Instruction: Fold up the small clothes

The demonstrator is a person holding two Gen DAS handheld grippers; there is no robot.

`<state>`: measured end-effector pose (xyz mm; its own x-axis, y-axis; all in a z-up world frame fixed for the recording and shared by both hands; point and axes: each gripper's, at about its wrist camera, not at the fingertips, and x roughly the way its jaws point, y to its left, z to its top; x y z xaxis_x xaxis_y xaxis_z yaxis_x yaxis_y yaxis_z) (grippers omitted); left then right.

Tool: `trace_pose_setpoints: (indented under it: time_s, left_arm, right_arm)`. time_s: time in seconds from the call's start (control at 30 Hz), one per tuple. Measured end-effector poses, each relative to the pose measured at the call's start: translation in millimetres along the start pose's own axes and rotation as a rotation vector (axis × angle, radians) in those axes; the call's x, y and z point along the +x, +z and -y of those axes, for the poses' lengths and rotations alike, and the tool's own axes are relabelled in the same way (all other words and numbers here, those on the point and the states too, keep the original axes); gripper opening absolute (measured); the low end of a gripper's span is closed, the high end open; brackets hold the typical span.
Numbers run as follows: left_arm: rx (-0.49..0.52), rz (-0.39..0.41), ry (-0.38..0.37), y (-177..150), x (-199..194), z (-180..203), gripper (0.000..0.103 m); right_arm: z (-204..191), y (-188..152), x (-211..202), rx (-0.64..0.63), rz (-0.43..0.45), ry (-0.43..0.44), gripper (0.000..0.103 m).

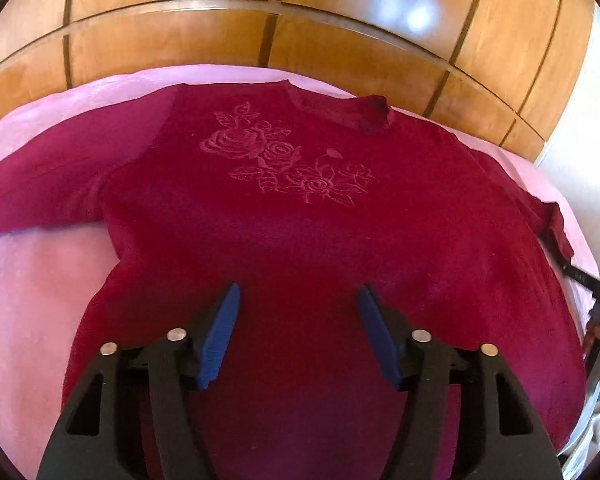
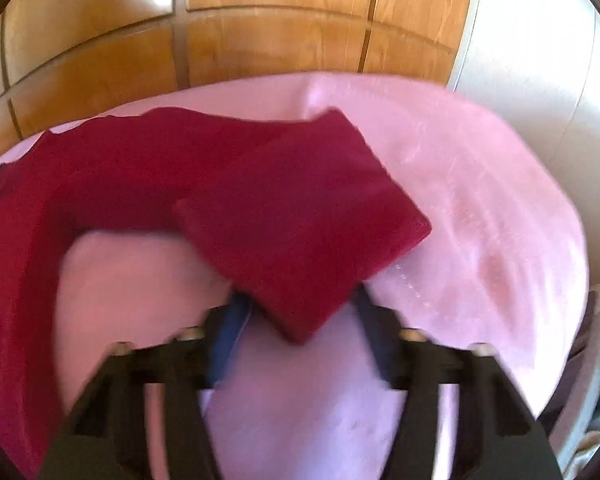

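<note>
The left gripper (image 1: 298, 300) hung over the lower body of the maroon top (image 1: 300, 216) with its blue pads (image 1: 220, 332) spread apart and nothing between them. The right gripper (image 2: 296, 312) (badly smeared by motion) had the sleeve cuff (image 2: 300, 220) lying between its pads; whether they pinched the cloth I could not tell. The top lay flat on the pink sheet (image 1: 28, 300), rose embroidery (image 1: 284, 160) up, its long axis running from the hem near the left gripper to the collar (image 1: 344, 110) toward the wooden panels (image 1: 172, 40). The hem was hidden behind the gripper's black frame, and the left sleeve was cut off by the picture's edge.
</note>
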<state>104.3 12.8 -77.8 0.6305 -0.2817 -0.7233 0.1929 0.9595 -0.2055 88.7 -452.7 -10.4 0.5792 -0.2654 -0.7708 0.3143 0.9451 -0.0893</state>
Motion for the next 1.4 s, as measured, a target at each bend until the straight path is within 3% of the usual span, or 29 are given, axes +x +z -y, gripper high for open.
trace_pose_setpoints:
  time_s: [0.03, 0.13, 0.27, 0.4, 0.53, 0.63, 0.7, 0.73, 0.77, 0.83, 0.93, 0.97, 1.17, 1.33, 1.4]
  left_arm:
    - [0.006, -0.002, 0.004, -0.9, -0.7, 2.9, 0.064]
    - [0.008, -0.003, -0.001, 0.0, -3.8, 3.4, 0.066]
    - [0.007, -0.003, -0.004, 3.3, -0.1, 4.8, 0.067]
    - [0.017, -0.006, -0.006, 2.4, 0.1, 6.2, 0.071]
    - [0.027, -0.009, 0.003, 2.4, 0.5, 7.7, 0.071]
    - [0.023, -0.008, -0.005, 2.2, 0.0, 5.5, 0.071]
    - [0.025, -0.009, -0.009, 2.3, 0.1, 4.9, 0.073]
    - [0.025, -0.009, -0.016, 2.3, 0.3, 4.7, 0.074]
    - [0.024, -0.010, -0.018, 2.5, 0.6, 4.8, 0.074]
    - [0.025, -0.008, -0.020, 2.6, 0.3, 4.4, 0.074]
    - [0.023, -0.005, -0.024, 2.5, 0.3, 3.5, 0.074]
    - [0.023, -0.003, -0.025, 2.4, 0.1, 3.5, 0.074]
    - [0.014, 0.001, -0.027, 1.7, -2.6, 2.0, 0.074]
    - [-0.014, 0.011, -0.036, -1.3, -8.1, -3.3, 0.074]
    - [-0.026, 0.020, -0.036, -4.4, -12.0, -5.7, 0.074]
  right_arm:
    - [6.5, 5.9, -4.6, 0.012, 0.020, 0.002, 0.014]
    - [34.8, 29.4, -24.4, 0.080, 0.092, 0.017, 0.013]
    - [80.7, 66.7, -31.8, 0.141, 0.153, -0.056, 0.012]
    - [124.4, 104.3, -0.9, 0.212, 0.127, -0.161, 0.011]
    - [117.1, 123.5, 37.0, 0.132, 0.057, -0.245, 0.010]
    - [105.2, 112.0, 50.3, 0.068, 0.006, -0.273, 0.012]
    - [109.8, 101.9, 53.4, 0.083, -0.012, -0.263, 0.037]
    - [108.2, 96.3, 48.0, 0.093, 0.004, -0.269, 0.070]
    - [103.7, 89.0, 39.2, 0.098, 0.030, -0.258, 0.077]
    - [92.4, 77.7, 18.5, 0.098, 0.051, -0.192, 0.077]
    - [69.2, 56.1, -11.7, 0.126, 0.048, 0.000, 0.077]
    - [55.2, 46.1, -23.8, 0.119, 0.043, 0.088, 0.078]
    - [-43.9, -1.2, -69.9, 0.057, 0.008, 0.426, 0.079]
    - [-120.9, -41.5, -77.8, -0.043, -0.020, 0.514, 0.082]
    - [-134.0, -60.0, -71.1, -0.092, -0.029, 0.470, 0.084]
